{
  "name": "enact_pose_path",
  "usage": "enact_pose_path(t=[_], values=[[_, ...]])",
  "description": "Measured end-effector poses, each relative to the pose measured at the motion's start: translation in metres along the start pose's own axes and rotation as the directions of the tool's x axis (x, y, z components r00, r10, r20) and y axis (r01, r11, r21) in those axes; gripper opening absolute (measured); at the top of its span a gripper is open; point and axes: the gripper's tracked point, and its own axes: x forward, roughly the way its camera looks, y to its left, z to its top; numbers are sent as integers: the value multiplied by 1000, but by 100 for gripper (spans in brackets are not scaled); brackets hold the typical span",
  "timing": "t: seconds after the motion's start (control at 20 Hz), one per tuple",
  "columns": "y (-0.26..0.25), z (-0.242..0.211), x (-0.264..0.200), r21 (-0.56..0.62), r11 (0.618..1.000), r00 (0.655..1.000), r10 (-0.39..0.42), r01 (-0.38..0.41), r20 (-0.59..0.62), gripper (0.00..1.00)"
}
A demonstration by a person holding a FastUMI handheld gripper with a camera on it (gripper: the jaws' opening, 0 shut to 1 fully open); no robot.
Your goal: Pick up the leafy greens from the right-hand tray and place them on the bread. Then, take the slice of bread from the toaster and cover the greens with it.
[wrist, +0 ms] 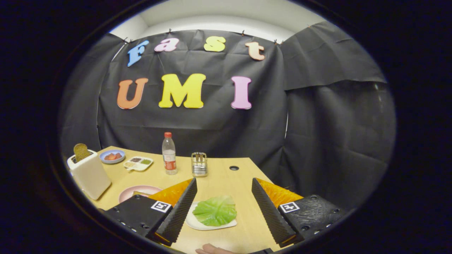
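Note:
A green leaf point(215, 210) lies on a small white tray point(197, 223) on the wooden table, between my two fingers and below them. My gripper point(224, 188) hangs open above it, touching nothing. To the left stands a white toaster point(89, 173) with a brown slice of bread point(81, 151) sticking up out of its slot. A pink plate point(136, 192) sits beside the left finger, partly hidden by it; a pale bit on it may be bread, but I cannot tell.
A clear bottle with a red cap point(169, 153) and a metal rack point(199, 164) stand mid-table. Behind the toaster are a blue dish of red pieces point(112, 156) and a divided white dish point(138, 163). A fingertip point(212, 249) shows at the table's near edge.

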Motion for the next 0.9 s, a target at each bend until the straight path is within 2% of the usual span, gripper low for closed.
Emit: enact_pose_path(t=[0.3,0.45,0.65,0.8,0.9], values=[[-15,-54,91,29,999,988,26,-22,-151,95],[-13,-91,132,52,998,959,58,-45,-276,96],[-9,-118,145,99,994,924,83,-49,-374,96],[-9,-137,146,75,996,894,68,-38,-443,95],[-10,-150,145,55,998,876,54,-31,-479,87]])
